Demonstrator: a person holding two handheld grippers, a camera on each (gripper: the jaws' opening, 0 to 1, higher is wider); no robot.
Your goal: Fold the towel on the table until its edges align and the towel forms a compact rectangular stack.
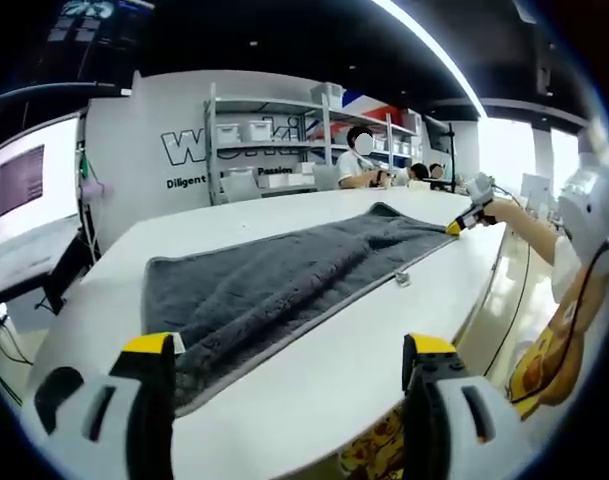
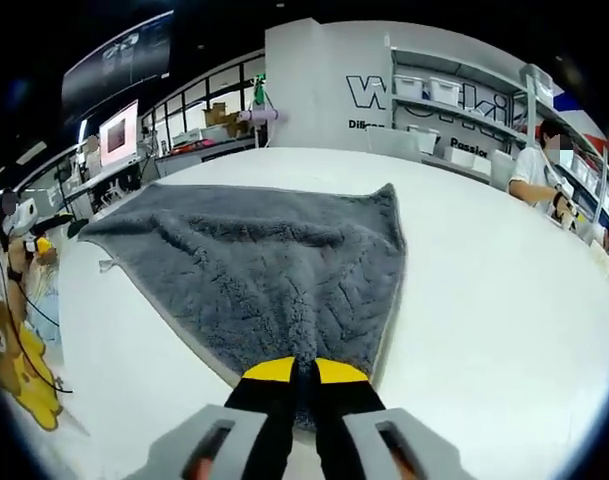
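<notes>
1. While the grey towel (image 1: 274, 285) lies spread flat in one layer on the white desk (image 1: 374, 350), no fold can be seen in it, so the task is judged to be at its start.
2. Left claw (image 1: 289, 365): its two yellow-tipped jaws stand spread apart above the near end of the desk. One jaw sits over the towel's near corner, the other over bare desk; nothing is held between them.
3. Right claw (image 2: 302, 375): in the right gripper view its jaws are pressed together on the near corner of the towel (image 2: 274, 270), pinching the cloth at the edge. In the left gripper view the same claw (image 1: 454, 228) appears at the far corner, held by the person's hand (image 1: 499, 212).
4. Position of the towel: it runs lengthwise along the desk between the two claws, with one long hemmed edge near the desk's edge. A small loop tag (image 1: 402, 279) sticks out from that hem.
5. Remaining work, as judged: the left corner is not yet gripped, after which every fold, the matching of edges and the final compact stack are still to be made.
6. Background: shelves (image 1: 274, 140) with white boxes, and seated people behind the desk.
</notes>
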